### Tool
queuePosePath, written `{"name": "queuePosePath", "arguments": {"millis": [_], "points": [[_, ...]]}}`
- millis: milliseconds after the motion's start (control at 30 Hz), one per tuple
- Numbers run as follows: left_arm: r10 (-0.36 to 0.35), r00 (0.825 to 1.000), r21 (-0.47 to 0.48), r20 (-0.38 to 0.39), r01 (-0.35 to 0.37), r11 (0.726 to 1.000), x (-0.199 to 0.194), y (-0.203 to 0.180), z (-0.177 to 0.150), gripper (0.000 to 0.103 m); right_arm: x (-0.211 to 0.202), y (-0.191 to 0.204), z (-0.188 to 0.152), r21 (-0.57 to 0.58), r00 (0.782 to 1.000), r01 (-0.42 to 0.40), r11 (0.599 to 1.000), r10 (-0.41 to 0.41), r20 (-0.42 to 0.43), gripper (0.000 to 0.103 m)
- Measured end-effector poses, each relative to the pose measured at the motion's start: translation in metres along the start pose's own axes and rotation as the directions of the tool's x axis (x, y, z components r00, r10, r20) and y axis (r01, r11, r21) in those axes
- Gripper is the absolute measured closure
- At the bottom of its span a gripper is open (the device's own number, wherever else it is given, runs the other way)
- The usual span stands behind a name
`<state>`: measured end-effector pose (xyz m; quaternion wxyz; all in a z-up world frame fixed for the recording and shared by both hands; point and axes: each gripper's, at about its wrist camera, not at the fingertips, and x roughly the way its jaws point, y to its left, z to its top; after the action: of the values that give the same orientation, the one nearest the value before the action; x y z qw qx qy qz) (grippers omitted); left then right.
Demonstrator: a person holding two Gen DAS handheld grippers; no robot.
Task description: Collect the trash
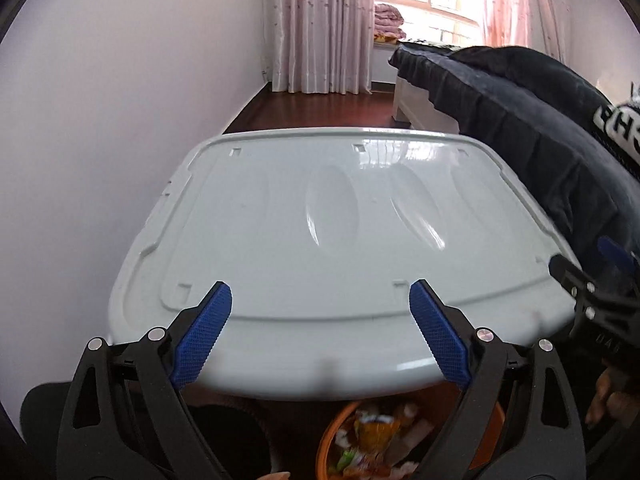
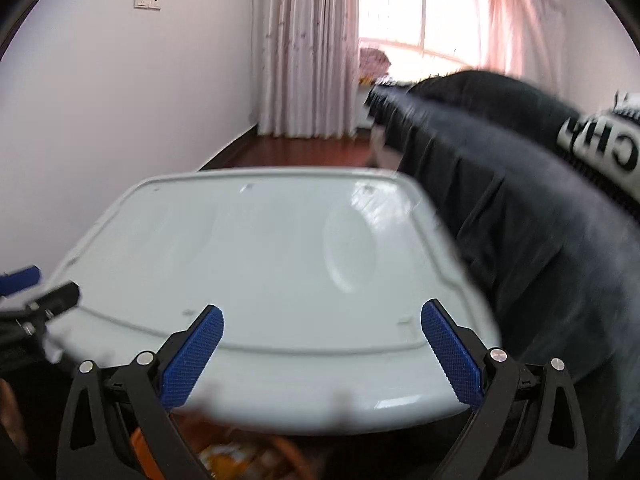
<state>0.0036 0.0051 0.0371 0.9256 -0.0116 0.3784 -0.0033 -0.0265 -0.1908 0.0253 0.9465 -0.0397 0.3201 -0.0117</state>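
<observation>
Both grippers are hanging over the near edge of a pale grey plastic lid (image 1: pixel 320 216), glossy, with oval dimples pressed into it and a raised rim running round. The left gripper (image 1: pixel 320 300) is spreading its blue pads wide, nothing between them. The right gripper (image 2: pixel 322 322) is gaping just as wide, and it too is holding nothing; its view is smearing with blur.

Down below the lid's near edge an orange bin (image 1: pixel 332 432) is showing, sitting low and near, between the left gripper's black arms. It is holding a jumble of crumpled wrappers (image 1: pixel 376 436): orange and yellow foil, white scraps, a bit of green. In the right wrist view only an orange blur of that bin (image 2: pixel 244 456) is peeking out.

To the right a dark blue padded quilt (image 1: pixel 520 128) is lying against the lid's far right corner. Far off, pink curtains (image 1: pixel 316 24) are hanging by a bright window, above a reddish wood floor (image 1: pixel 320 112).
</observation>
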Motion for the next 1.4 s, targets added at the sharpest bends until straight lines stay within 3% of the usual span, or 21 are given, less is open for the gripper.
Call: {"name": "queuePosePath", "arguments": {"millis": [133, 1167, 1400], "points": [[0.019, 1.0, -0.019, 0.002, -0.019, 1.0, 0.012, 0.003, 0.002, 0.015, 0.01, 0.0, -0.001, 0.046, 0.999, -0.02, 0.999, 0.021, -0.031, 0.005], [0.014, 1.0, 0.0, -0.011, -0.014, 1.0, 0.018, 0.004, -0.006, 0.015, 0.015, 0.005, -0.008, 0.031, 0.998, 0.006, 1.0, -0.004, -0.063, 0.005], [-0.027, 1.0, -0.043, -0.007, 0.026, 0.999, 0.017, 0.011, -0.007, 0.015, 0.015, 0.005, -0.008, 0.03, 0.998, 0.007, 1.0, -0.006, -0.063, 0.005]]}}
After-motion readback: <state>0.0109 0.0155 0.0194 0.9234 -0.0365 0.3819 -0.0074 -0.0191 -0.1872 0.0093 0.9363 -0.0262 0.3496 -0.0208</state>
